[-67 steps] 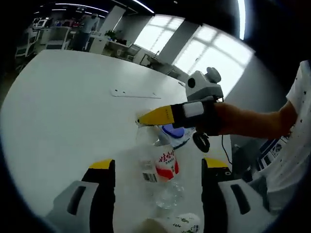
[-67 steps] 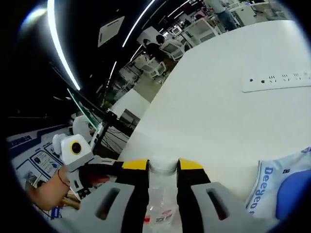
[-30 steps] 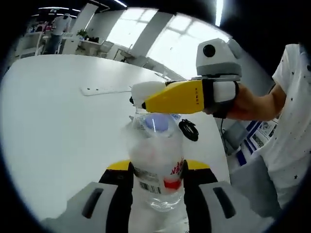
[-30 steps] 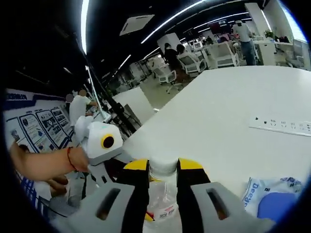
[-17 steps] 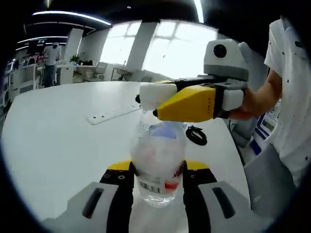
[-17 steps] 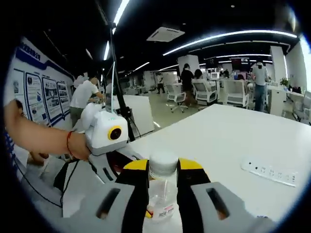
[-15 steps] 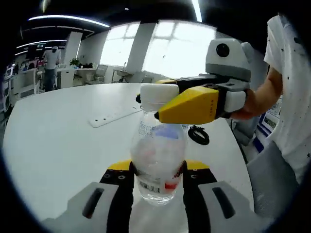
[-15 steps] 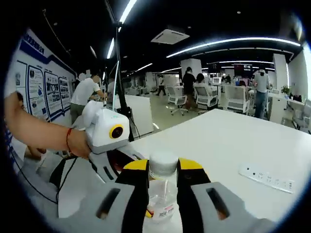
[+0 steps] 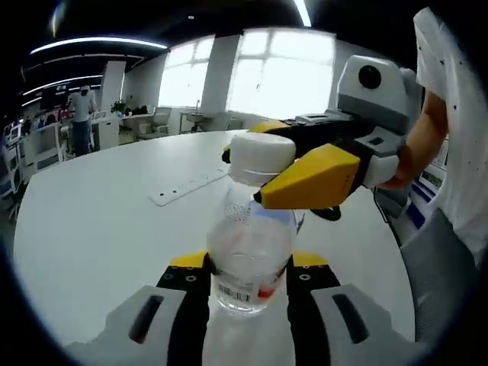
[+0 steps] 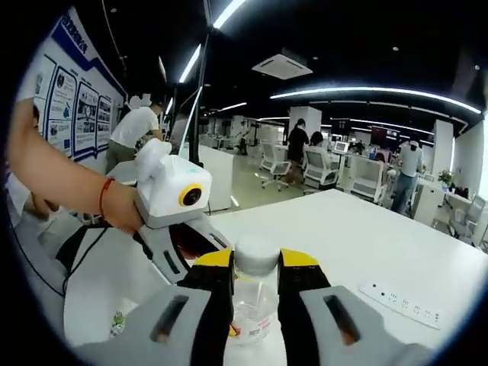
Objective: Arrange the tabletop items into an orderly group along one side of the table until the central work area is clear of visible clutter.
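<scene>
A clear plastic bottle [image 9: 248,259] with a white cap [image 9: 261,149] and a red-and-white label stands upright between the yellow-tipped jaws of my left gripper [image 9: 248,267], which is shut on its body. My right gripper [image 9: 252,164] comes in from the right of the left gripper view, shut on the bottle's cap and neck. In the right gripper view the cap [image 10: 255,253] sits between the jaws of my right gripper [image 10: 255,265]. There my left gripper [image 10: 200,248], held by a hand, reaches to the bottle's lower body from the left.
A white power strip [image 9: 187,187] lies on the white table [image 9: 91,229] beyond the bottle; the same power strip [image 10: 400,304] is at the right. A small white item with green print [image 10: 118,321] lies at the table edge. Office chairs and people stand far behind.
My left gripper, open around the bottle 2.2 s ago, has shut on its body. Both views have since tipped up with the bottle held by both grippers. The blue-and-white bag has left view.
</scene>
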